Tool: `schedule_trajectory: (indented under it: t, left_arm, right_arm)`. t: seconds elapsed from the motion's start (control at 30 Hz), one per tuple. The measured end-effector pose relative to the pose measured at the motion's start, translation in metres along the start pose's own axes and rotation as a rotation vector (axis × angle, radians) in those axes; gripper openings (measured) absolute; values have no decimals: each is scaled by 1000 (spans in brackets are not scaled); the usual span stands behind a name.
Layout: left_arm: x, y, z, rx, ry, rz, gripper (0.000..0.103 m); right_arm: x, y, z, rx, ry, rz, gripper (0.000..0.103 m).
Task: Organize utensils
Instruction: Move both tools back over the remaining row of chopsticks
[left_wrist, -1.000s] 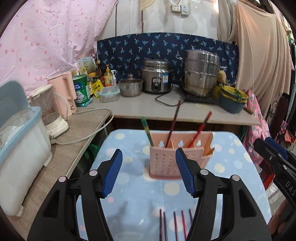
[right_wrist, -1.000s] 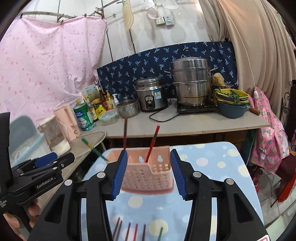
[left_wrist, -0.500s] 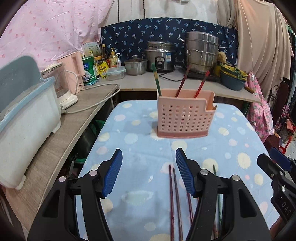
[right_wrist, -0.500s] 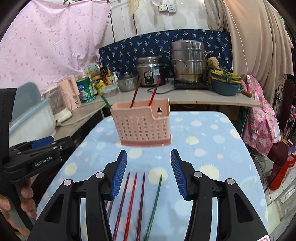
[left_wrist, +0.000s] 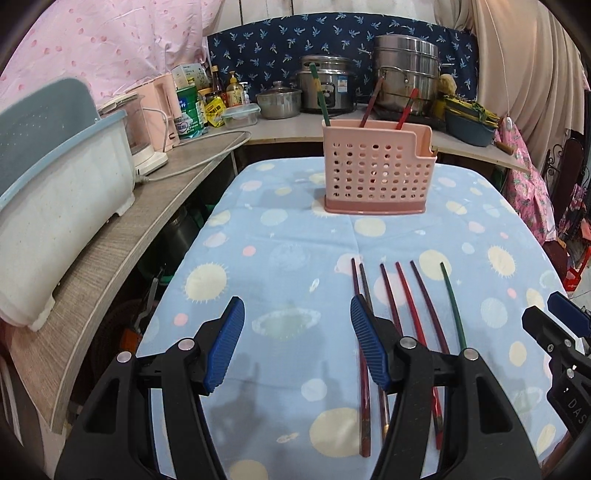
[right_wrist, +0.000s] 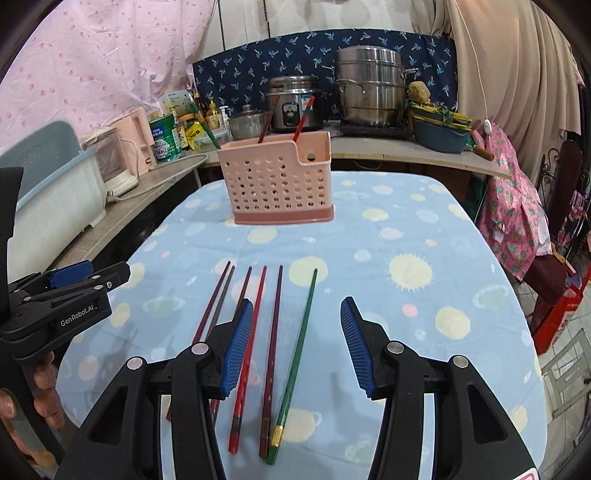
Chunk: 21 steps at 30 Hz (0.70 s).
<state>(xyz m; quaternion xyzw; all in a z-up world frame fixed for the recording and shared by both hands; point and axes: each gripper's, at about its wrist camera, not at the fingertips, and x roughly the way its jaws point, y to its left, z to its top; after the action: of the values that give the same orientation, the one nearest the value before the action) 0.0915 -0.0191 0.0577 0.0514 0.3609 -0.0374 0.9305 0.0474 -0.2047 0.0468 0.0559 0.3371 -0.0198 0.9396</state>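
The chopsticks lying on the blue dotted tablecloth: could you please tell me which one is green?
The green chopstick is the rightmost of the six in the row, with a gold band near its end; the other five are red or dark maroon.

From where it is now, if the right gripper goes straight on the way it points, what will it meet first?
Most likely the green chopstick lying on the blue tablecloth, between the open jaws of the right gripper. The pink holder stands well beyond. Depth is uncertain.
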Motion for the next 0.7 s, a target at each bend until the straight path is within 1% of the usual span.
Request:
schedule_trajectory:
  t: [0.23, 0.7]
  left_arm:
    - [1, -2, -21, 8, 30, 4, 57]
    - [12, -6, -54, 11, 115, -15, 57]
  right_arm:
    - [-1, 4, -21, -22, 33, -22, 48]
    - [5, 6, -50, -14, 96, -25, 48]
